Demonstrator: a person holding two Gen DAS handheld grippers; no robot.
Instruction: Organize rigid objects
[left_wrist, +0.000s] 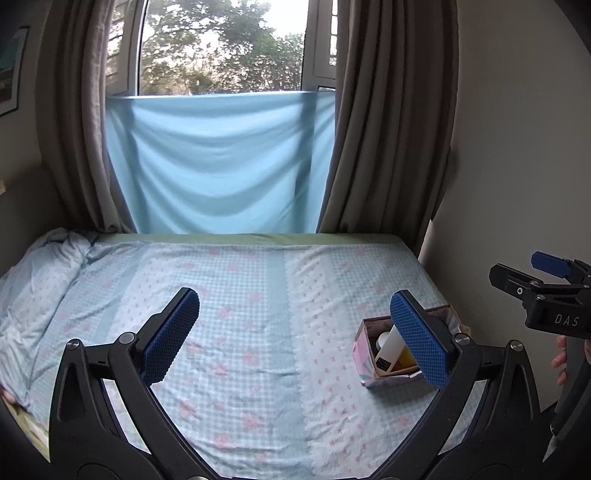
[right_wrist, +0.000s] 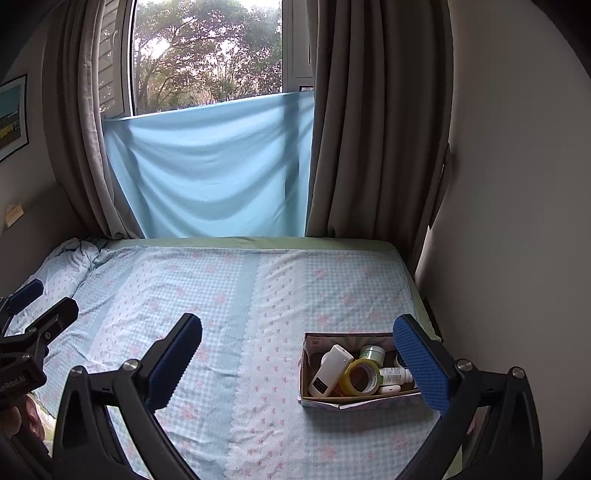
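The bed (right_wrist: 229, 295) fills the scene, and the task's box (right_wrist: 369, 402) sits near its right edge, holding a white device (right_wrist: 330, 371), a yellow tape roll (right_wrist: 360, 376) and small bottles. The right gripper (right_wrist: 297, 360) hangs released, jaws spread wide, with the box just ahead and right, long axis left-right. The left gripper (left_wrist: 295, 332), also spread and holding nothing, is farther left, so the right looks nearer.
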